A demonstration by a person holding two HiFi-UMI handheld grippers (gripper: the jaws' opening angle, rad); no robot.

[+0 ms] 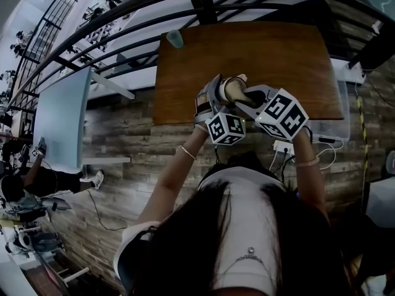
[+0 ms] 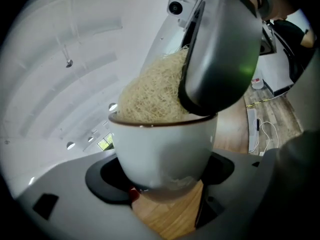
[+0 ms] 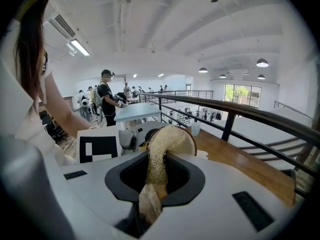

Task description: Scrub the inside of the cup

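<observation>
With left gripper (image 2: 162, 178) clamped round the white cup (image 2: 165, 144) over the wooden table (image 1: 278, 60) and right gripper (image 3: 152, 184) pinched on the loofah pad (image 3: 167, 136) stuffed inside, hold steady, twist firmly against the wall.

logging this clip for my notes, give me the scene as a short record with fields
left gripper: shut on the white cup
right gripper: shut on the loofah scrubber
scrubber position: its head is pushed into the white cup's mouth
surface: wooden table, below both grippers
other item: pale blue cup at the table's far left corner
</observation>
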